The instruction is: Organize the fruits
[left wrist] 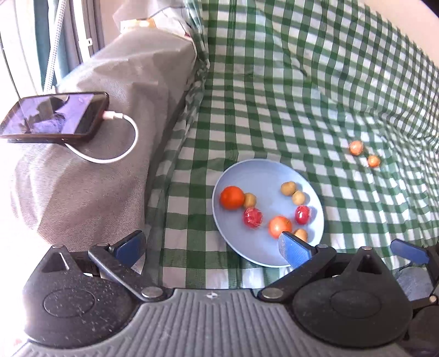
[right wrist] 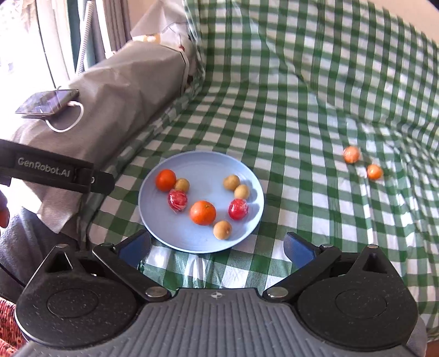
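Eight fruits (right wrist: 202, 212) on blue plate (right wrist: 164, 233); two oranges (right wrist: 351, 154) apart on cloth.

Home living room, by the look of it. Sofa (right wrist: 274, 82) draped in a green-and-white checked cloth (right wrist: 315, 109), seat and backrest both covered. Grey armrest (right wrist: 123, 90) at the left, serving as a perch for a phone (right wrist: 46, 104) plugged into a white charging cable (right wrist: 65, 123). Window with curtains (right wrist: 109, 24) behind the armrest, strong daylight coming through. Blue plate (right wrist: 197, 162) of fruit sits straight on the sofa seat, domestic and informal
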Action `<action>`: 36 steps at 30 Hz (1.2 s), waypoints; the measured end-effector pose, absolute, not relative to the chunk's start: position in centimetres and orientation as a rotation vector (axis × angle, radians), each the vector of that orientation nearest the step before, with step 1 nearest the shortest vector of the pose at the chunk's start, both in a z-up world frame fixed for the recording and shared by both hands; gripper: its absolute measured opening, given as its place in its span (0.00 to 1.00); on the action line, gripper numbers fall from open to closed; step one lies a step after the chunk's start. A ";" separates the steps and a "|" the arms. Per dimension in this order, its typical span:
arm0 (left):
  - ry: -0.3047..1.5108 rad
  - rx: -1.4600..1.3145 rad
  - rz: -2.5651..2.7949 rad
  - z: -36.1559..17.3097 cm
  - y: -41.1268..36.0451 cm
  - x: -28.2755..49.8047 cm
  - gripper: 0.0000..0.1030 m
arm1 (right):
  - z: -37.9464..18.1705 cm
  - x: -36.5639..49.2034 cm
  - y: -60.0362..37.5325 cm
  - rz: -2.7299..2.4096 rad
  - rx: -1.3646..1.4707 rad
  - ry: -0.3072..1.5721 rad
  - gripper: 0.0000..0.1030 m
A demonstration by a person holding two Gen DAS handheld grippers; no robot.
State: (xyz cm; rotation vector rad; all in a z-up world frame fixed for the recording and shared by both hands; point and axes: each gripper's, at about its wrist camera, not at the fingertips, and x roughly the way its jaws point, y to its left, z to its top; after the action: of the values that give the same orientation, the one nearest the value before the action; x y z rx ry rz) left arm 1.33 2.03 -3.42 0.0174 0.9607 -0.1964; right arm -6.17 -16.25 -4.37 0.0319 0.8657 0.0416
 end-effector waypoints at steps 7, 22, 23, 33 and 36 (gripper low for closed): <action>0.905 0.031 -0.208 -1.8 1.7 -0.6 1.00 | -3.0 -8.2 -16.3 0.025 0.027 0.808 0.99; 0.878 0.049 -0.225 -1.0 1.1 -1.4 1.00 | -2.1 -9.5 -16.7 0.011 0.048 0.765 0.99; 0.878 0.050 -0.227 -1.0 1.1 -1.4 1.00 | -2.1 -9.5 -16.7 0.009 0.050 0.766 0.99; 0.890 0.054 -0.225 -1.3 1.1 -1.0 1.00 | -2.4 -9.3 -16.6 0.004 0.058 0.781 0.99; 0.890 0.053 -0.226 -1.3 1.1 -1.0 1.00 | -2.5 -9.2 -16.7 0.005 0.058 0.782 0.99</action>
State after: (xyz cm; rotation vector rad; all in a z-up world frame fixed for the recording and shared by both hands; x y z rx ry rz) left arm -1.04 1.14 -1.30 0.0533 0.8902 -0.2257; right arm -9.24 -16.67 -2.51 0.0582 0.7822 0.0045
